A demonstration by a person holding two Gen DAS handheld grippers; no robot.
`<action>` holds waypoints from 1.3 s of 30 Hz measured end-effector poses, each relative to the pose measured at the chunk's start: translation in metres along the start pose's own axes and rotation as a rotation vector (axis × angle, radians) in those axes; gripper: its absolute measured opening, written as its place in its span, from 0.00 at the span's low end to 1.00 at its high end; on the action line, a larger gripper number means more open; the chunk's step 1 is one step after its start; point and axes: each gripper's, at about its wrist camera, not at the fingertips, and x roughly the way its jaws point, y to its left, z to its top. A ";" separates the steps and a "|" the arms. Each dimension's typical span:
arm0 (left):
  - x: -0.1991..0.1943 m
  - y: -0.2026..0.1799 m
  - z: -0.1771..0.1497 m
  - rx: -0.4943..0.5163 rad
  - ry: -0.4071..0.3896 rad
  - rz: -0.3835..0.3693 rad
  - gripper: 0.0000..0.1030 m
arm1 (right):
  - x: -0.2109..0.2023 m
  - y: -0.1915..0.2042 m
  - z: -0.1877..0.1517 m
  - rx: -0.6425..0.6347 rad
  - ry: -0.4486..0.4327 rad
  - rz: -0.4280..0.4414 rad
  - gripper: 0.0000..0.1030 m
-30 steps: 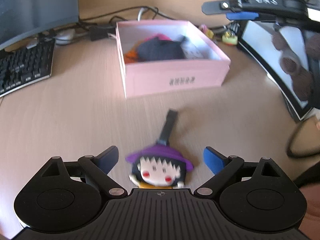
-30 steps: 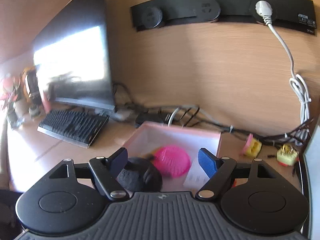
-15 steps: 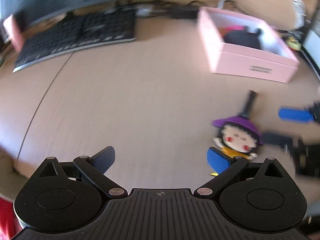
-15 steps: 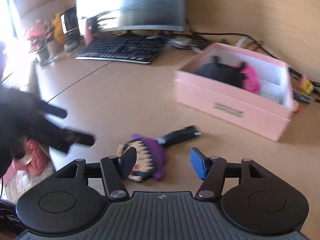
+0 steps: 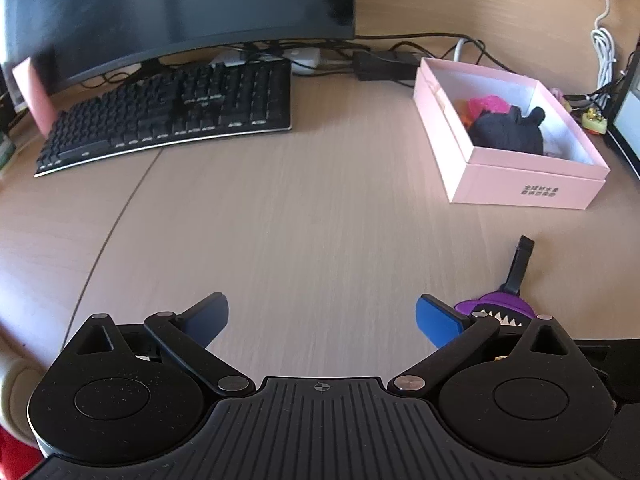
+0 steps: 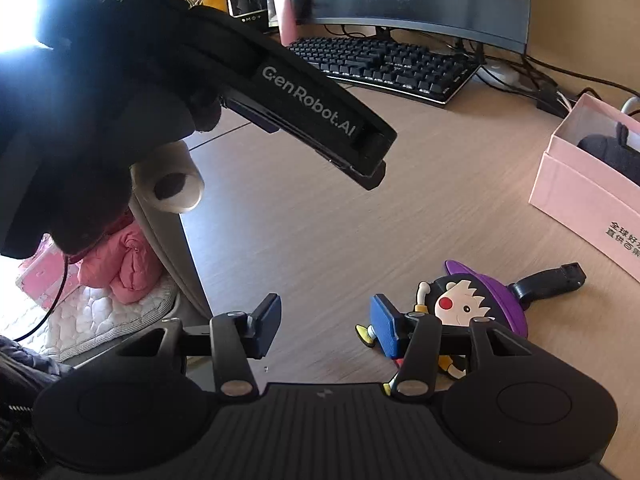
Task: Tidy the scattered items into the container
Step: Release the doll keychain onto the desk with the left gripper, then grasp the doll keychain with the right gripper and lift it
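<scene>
Since a moment ago, both grippers have swung away from the pink box (image 5: pixel 520 190) and now hang over the wooden desk (image 5: pixel 300 220). The left gripper (image 5: pixel 322 318) has moved off to the side, so the cartoon doll tag (image 6: pixel 476 308) that lay between its fingers now peeks out past its right finger. Its jaws stand wide apart with only bare desk between them.

The right gripper (image 6: pixel 326 326) is low over the desk, and its jaws are closing. Nothing sits between them yet (just desk). The doll tag lies flat on the desk just beside its right finger (image 6: pixel 386 332), which covers part of the doll's body. The tag has a purple hat, a red cheek and a black strap (image 6: pixel 548 280) that points toward the pink box.

The pink box sits well apart from the tag, open on top. A black soft thing (image 5: pixel 508 134) and a pink thing (image 5: pixel 486 105) lie inside it. A black keyboard (image 5: pixel 172 116) and a dark monitor (image 5: pixel 180 8) are farther back.
</scene>
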 end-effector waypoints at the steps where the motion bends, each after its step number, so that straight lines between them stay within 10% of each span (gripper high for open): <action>1: 0.002 -0.001 -0.001 0.001 0.003 -0.004 1.00 | -0.002 0.000 -0.001 -0.003 0.006 -0.015 0.48; 8: 0.009 0.001 -0.009 -0.033 0.030 -0.062 1.00 | -0.051 -0.015 -0.038 -0.066 0.068 -0.352 0.47; 12: 0.012 -0.003 -0.013 -0.062 0.050 -0.104 1.00 | -0.091 -0.037 -0.040 0.159 -0.044 -0.424 0.55; 25: 0.021 -0.019 -0.021 -0.019 0.093 -0.114 1.00 | -0.040 -0.061 -0.037 0.508 -0.113 -0.492 0.73; 39: 0.022 -0.016 -0.026 -0.012 0.105 -0.093 1.00 | -0.012 -0.052 -0.021 0.407 -0.075 -0.567 0.69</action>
